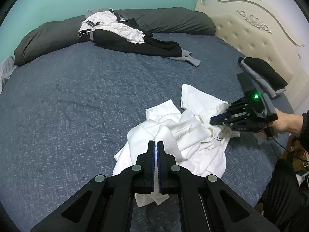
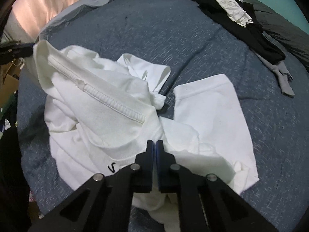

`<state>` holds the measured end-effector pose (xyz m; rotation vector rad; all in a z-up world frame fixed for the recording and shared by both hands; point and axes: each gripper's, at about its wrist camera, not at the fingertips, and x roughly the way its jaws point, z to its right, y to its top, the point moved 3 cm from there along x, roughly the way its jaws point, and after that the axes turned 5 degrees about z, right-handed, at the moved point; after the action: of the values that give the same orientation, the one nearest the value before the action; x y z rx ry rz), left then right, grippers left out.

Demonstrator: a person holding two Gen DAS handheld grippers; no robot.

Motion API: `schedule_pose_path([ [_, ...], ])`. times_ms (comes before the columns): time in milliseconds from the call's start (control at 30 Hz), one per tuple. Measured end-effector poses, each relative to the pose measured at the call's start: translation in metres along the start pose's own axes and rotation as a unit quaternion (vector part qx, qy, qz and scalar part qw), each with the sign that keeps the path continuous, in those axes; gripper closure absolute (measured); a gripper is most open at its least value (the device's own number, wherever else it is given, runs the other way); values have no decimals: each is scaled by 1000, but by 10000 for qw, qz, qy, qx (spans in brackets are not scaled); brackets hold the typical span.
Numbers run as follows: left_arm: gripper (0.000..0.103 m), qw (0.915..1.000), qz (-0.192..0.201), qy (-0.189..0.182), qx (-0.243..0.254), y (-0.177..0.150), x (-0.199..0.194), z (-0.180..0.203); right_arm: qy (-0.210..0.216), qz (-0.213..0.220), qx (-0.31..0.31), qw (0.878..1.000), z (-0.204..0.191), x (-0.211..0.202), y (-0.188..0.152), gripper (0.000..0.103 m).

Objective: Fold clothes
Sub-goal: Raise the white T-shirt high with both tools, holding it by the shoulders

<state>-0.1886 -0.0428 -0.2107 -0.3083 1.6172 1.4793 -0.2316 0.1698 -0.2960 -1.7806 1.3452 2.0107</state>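
A crumpled white T-shirt (image 1: 193, 154) lies on the blue bed (image 1: 77, 96), near its front right. My left gripper (image 1: 156, 142) is shut on a raised fold by the ribbed collar, lifting that part off the bed. In the right wrist view the same shirt (image 2: 212, 116) spreads out with its ribbed neckline (image 2: 108, 98) stretched up toward the left gripper (image 2: 29, 48) at the left edge. My right gripper (image 2: 155, 141) is shut on a bunch of the white cloth near the neckline. From the left wrist view the right gripper (image 1: 212, 118) reaches into the shirt from the right.
A loose pile of black, white and grey clothes (image 1: 119, 32) lies at the far side against a long dark pillow (image 1: 48, 36). A folded black and grey stack (image 1: 264, 73) sits by the cream headboard (image 1: 251, 31). A hand (image 1: 285, 123) holds the right gripper.
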Motion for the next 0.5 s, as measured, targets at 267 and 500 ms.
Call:
schedule_pose_path([
  [267,101,9997,182,152,40,9,-22,6,-260,635,-13,9976,2,-64,9,101],
  [500,101,9968,711,360,72,45,-64,12,-754,1501,17,9858,13,-158,42,101],
])
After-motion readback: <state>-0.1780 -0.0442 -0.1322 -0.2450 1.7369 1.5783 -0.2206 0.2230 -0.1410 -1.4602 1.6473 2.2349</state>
